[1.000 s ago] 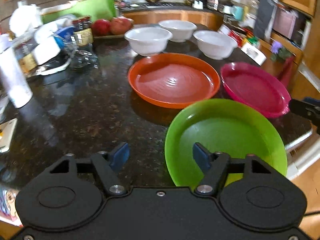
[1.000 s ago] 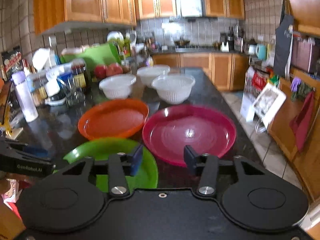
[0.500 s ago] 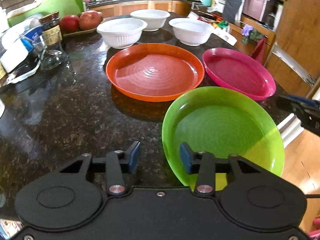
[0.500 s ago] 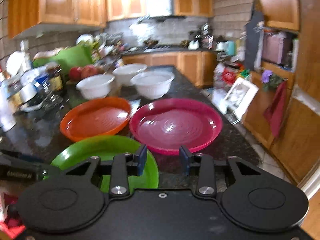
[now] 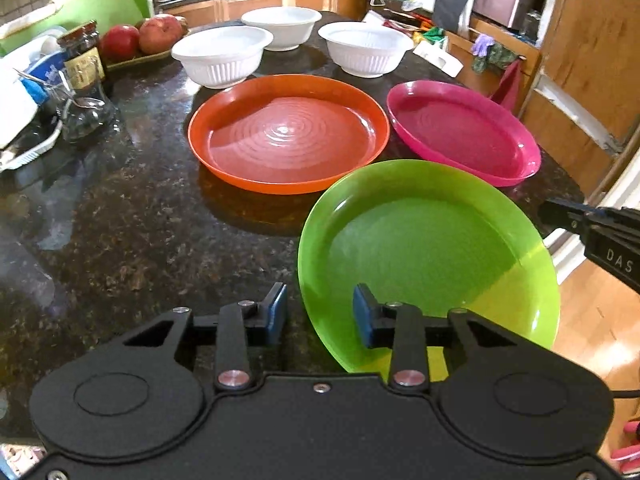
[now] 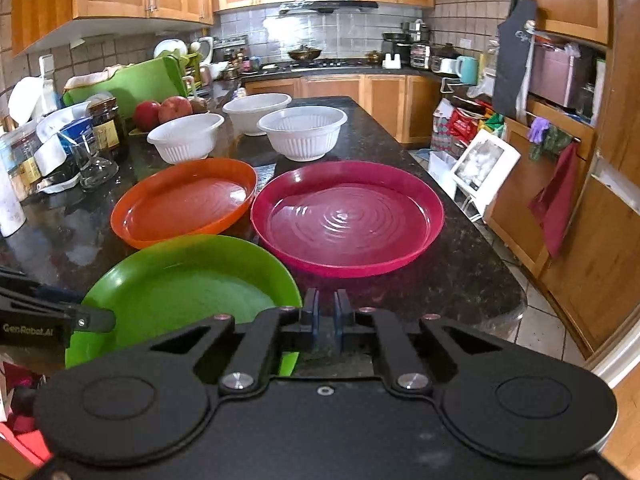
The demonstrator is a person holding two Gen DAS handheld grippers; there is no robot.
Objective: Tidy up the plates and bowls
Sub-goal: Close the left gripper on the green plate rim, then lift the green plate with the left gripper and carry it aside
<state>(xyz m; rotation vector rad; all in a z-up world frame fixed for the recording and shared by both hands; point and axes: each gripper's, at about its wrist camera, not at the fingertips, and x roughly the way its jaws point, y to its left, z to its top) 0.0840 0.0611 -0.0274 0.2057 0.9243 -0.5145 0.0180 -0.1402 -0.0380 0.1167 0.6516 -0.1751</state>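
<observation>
On the dark granite countertop (image 5: 120, 232), the round green plastic plate's (image 5: 424, 248) rim is straddled by the closing left gripper (image 5: 320, 312), untouched, while the empty right gripper (image 6: 327, 316) is seen closed.

**Both grippers tipped down, one shut**

My left gripper (image 5: 320, 314) tilts downward, its jaws just narrowed but a clear gap left between the blue pads (image 5: 276, 312). My right gripper (image 6: 327, 314) also angles down, jaws drawn together on nothing.
</observation>
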